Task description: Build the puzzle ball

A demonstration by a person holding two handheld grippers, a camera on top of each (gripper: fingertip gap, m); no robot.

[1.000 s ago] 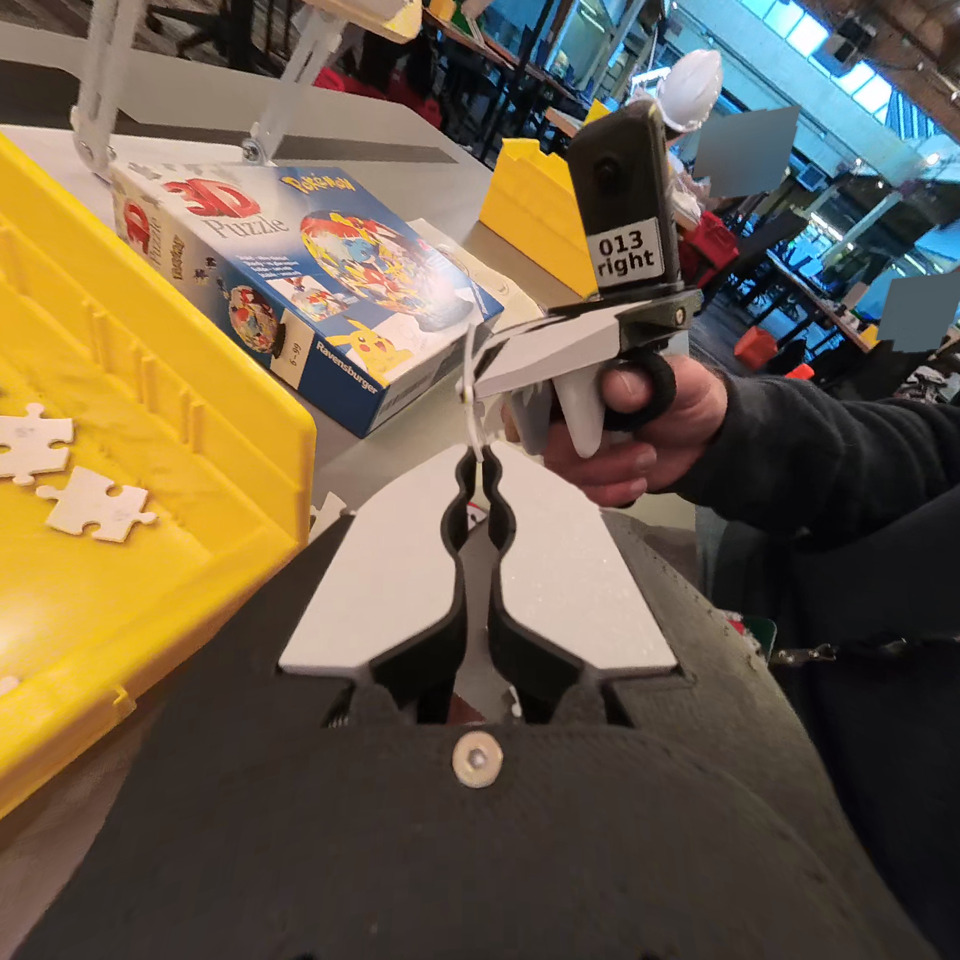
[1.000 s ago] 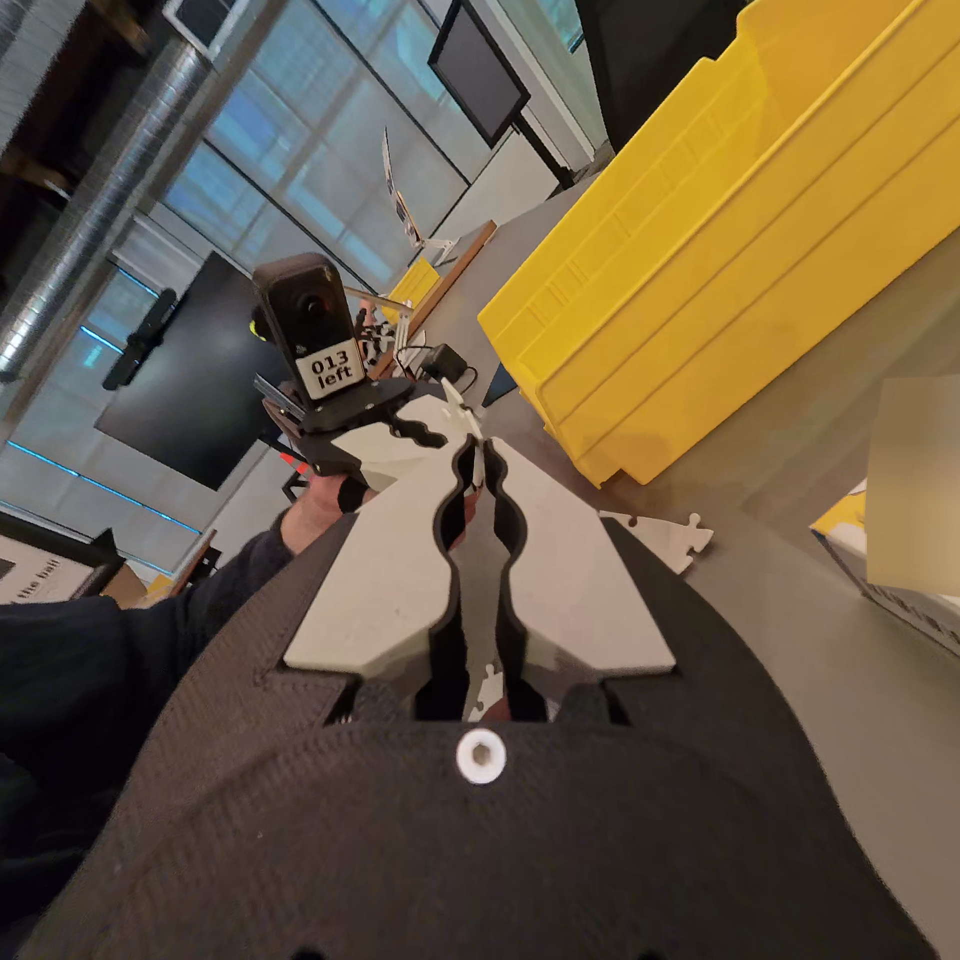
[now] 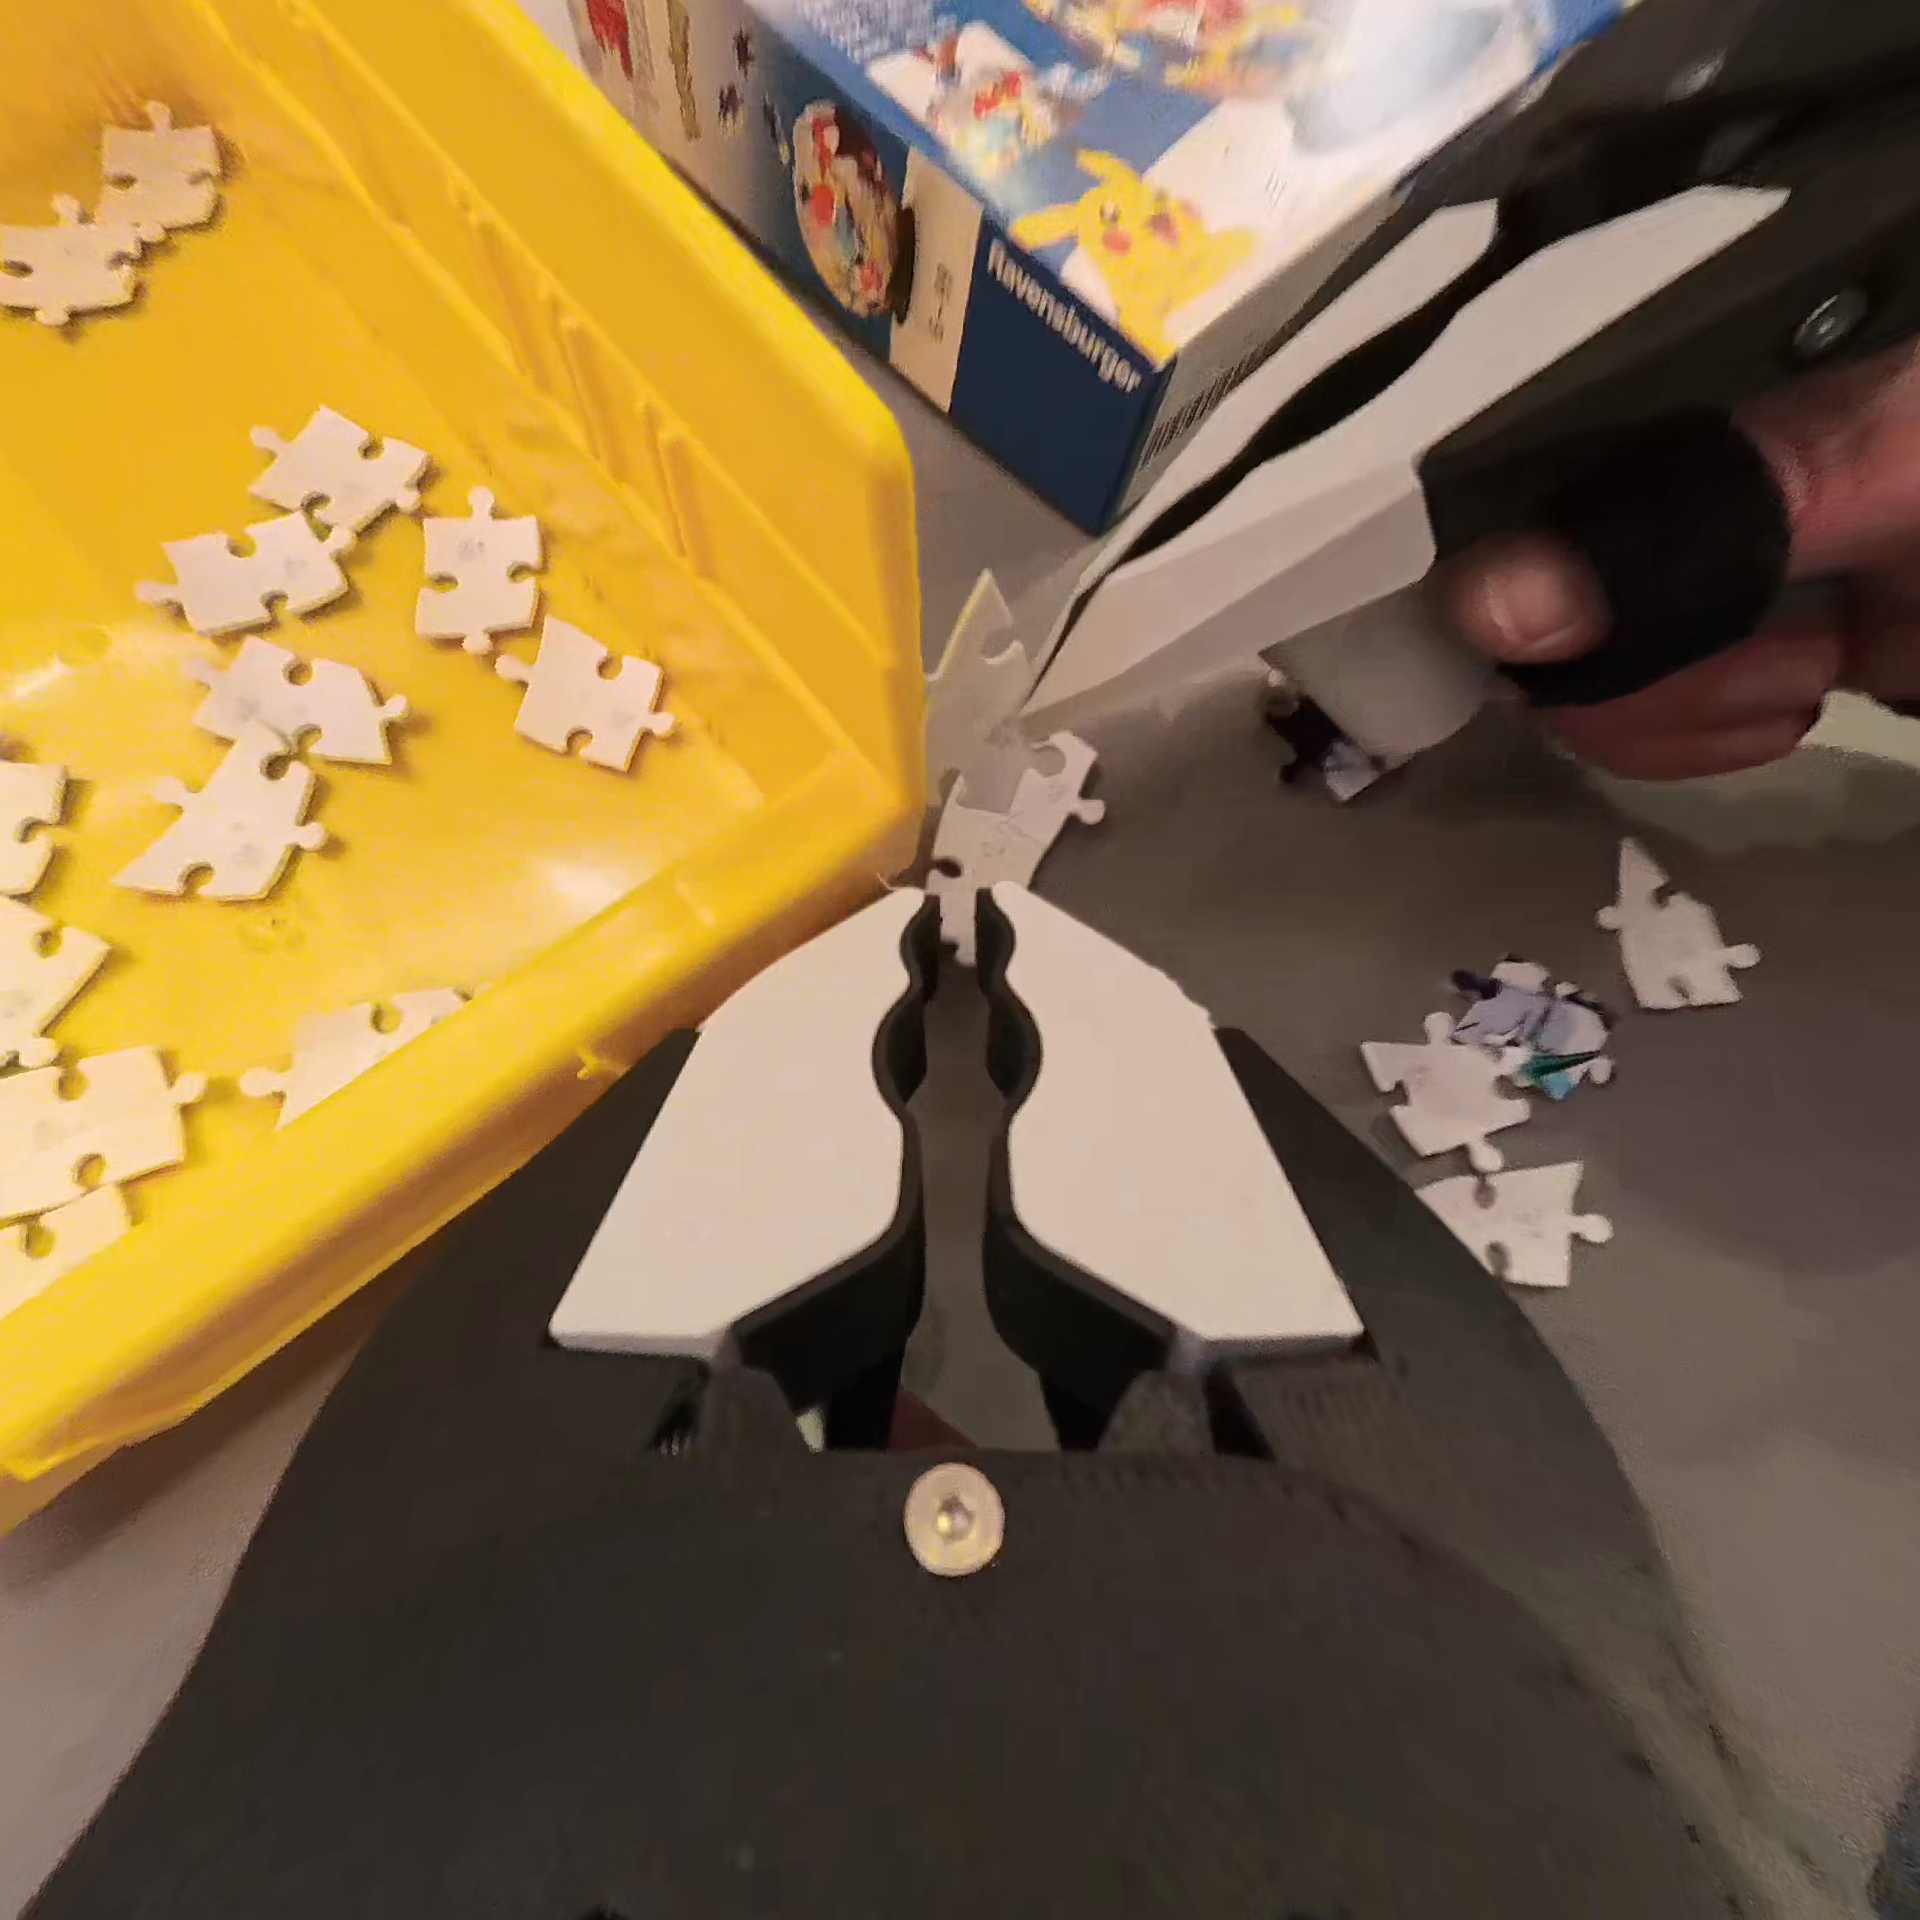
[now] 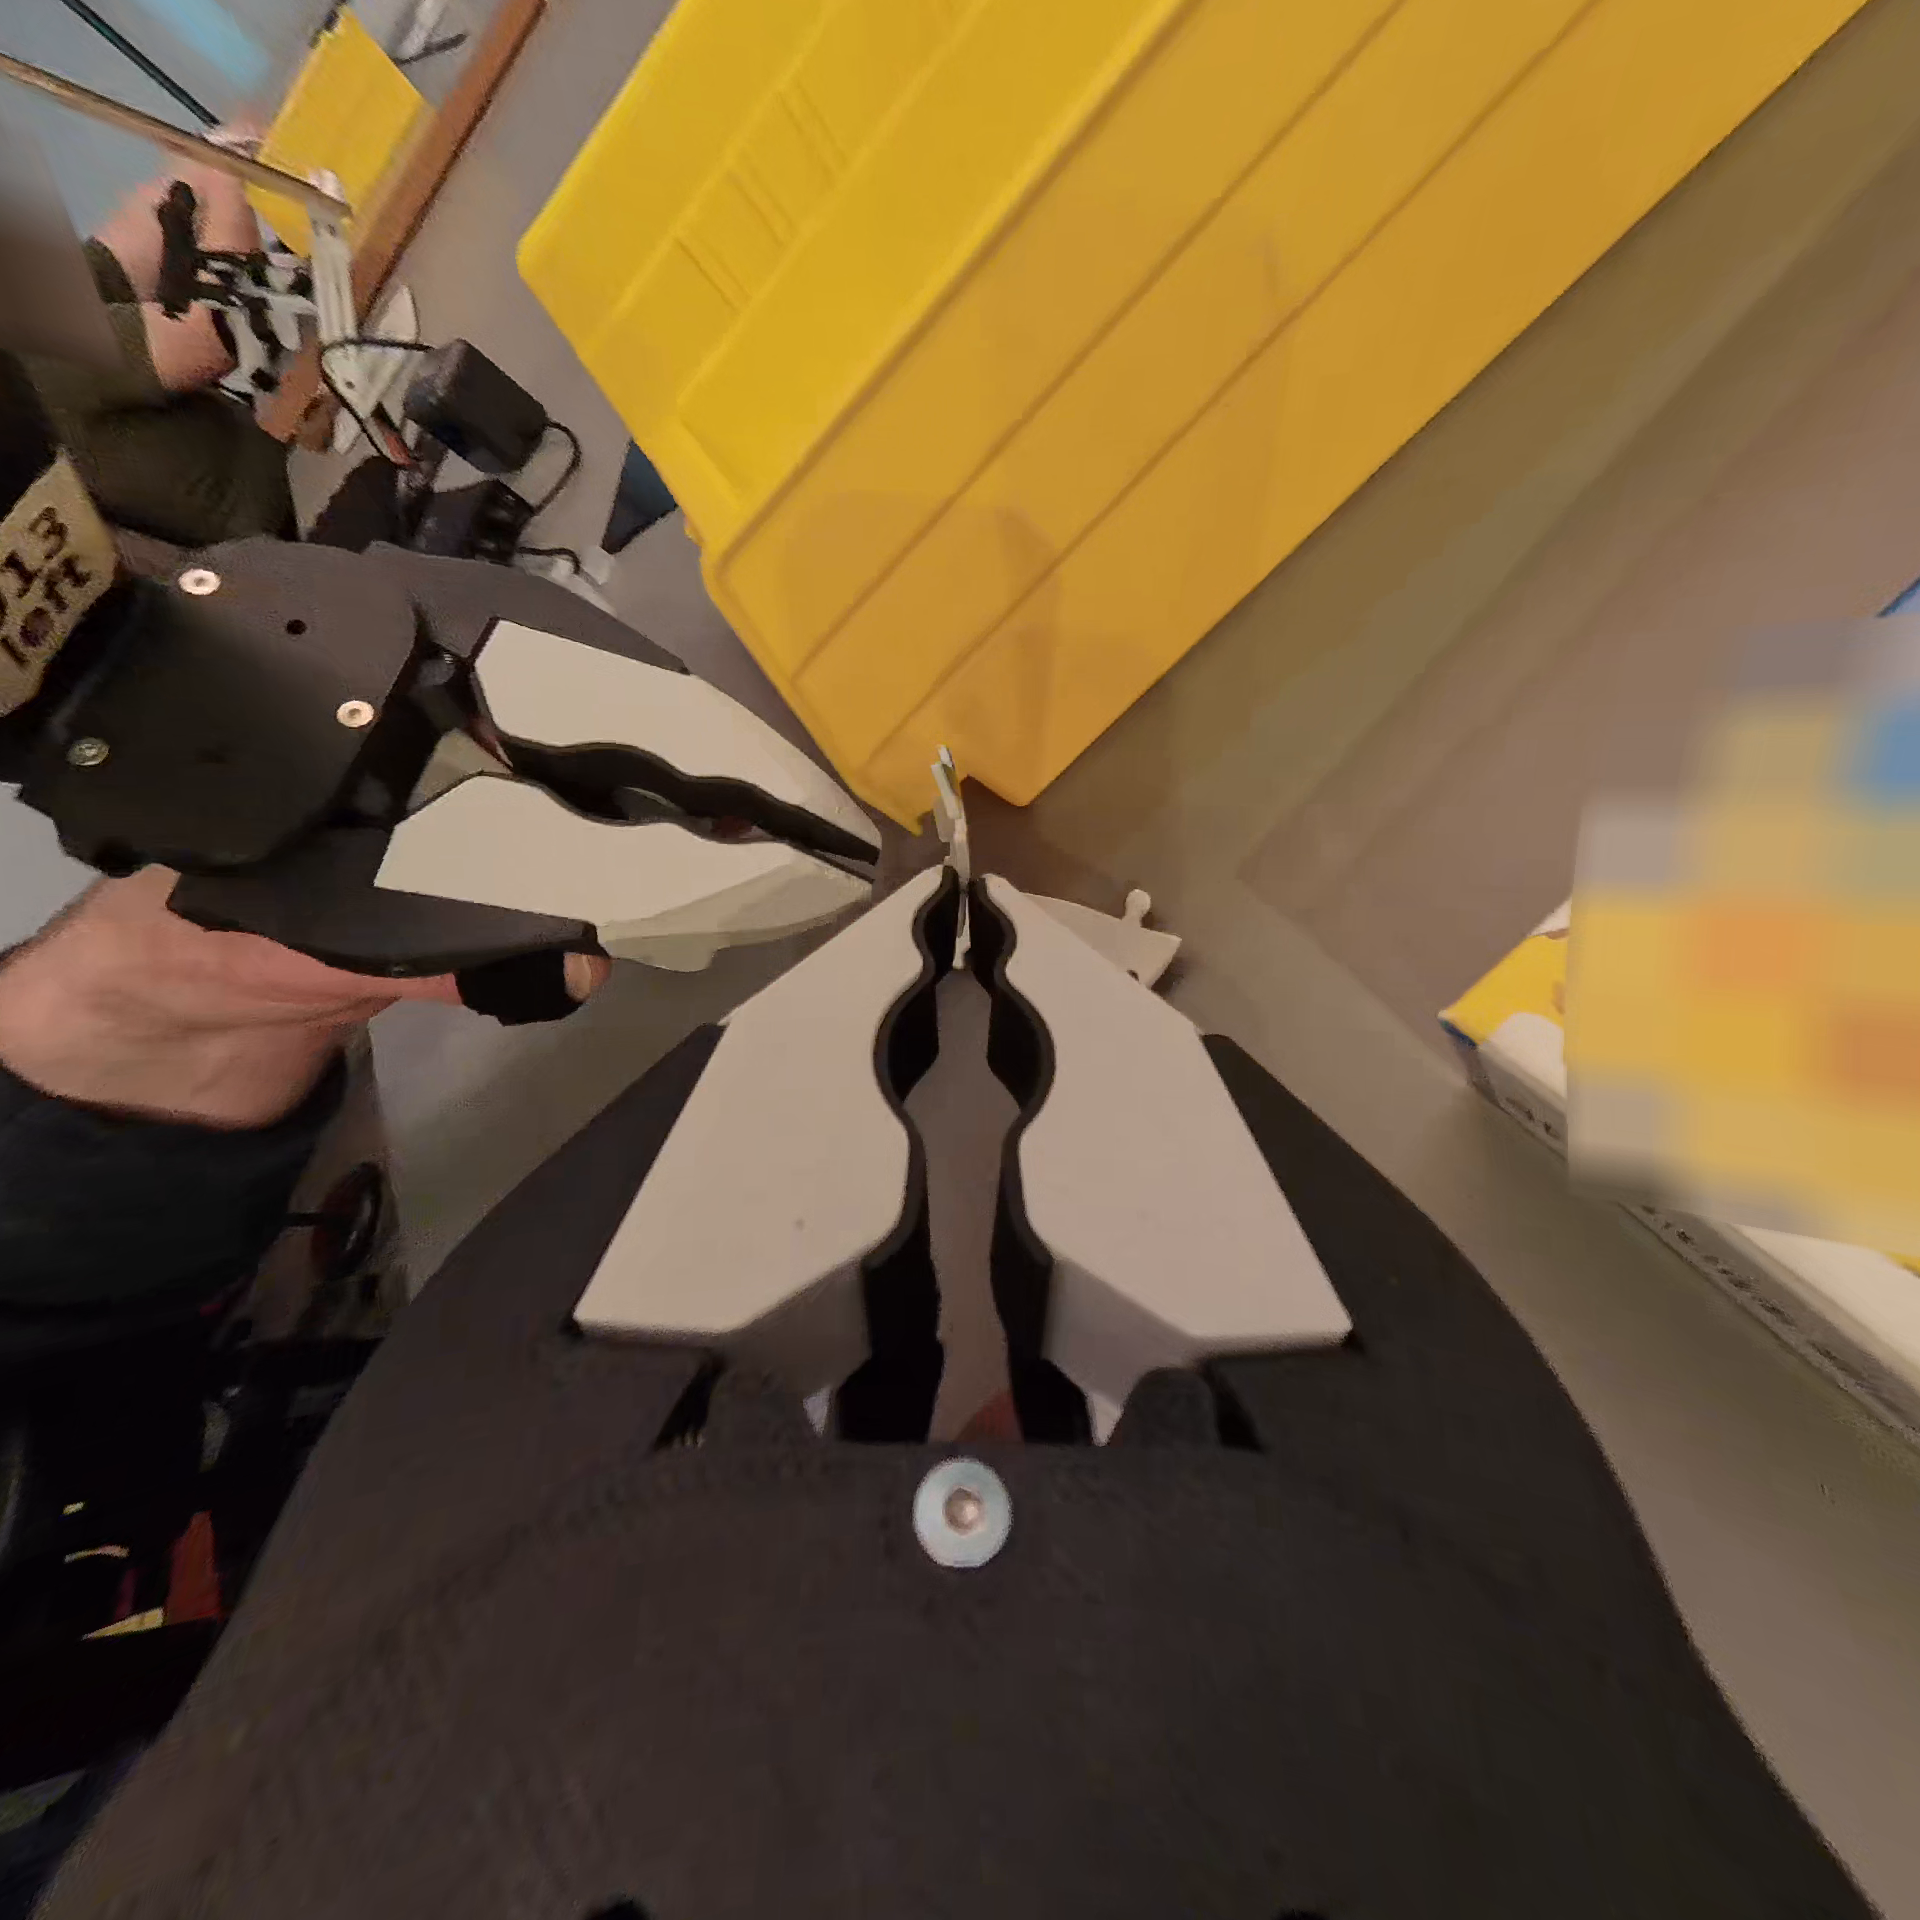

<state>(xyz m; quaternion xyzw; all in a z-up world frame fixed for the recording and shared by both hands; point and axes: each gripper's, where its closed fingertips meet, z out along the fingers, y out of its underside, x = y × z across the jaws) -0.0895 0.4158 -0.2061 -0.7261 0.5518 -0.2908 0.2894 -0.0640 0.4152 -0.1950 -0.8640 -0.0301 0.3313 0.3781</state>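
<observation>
We have the left gripper (image 3: 958, 914) pinched down on a white puzzle piece (image 3: 982, 831), tips just off the corner of the yellow bin (image 3: 810, 520). That piece sits low over the grey table (image 3: 1299, 914); whether it touches the surface, we can't tell. Right gripper (image 4: 961, 894) is clamped on a second white piece (image 4: 951, 821), held edge-on and upright. In the left wrist view the two pieces meet at their edges; whether they're locked together, we can't tell from here. Motion blur on both views. Loose pieces (image 3: 1496, 1091) lie on the table to the right of our grippers, mostly white side up, one showing print. More white pieces (image 3: 312, 644) lie scattered inside the bin. Beyond the bin, the blue puzzle box (image 3: 1039, 208) lies flat on the table.
</observation>
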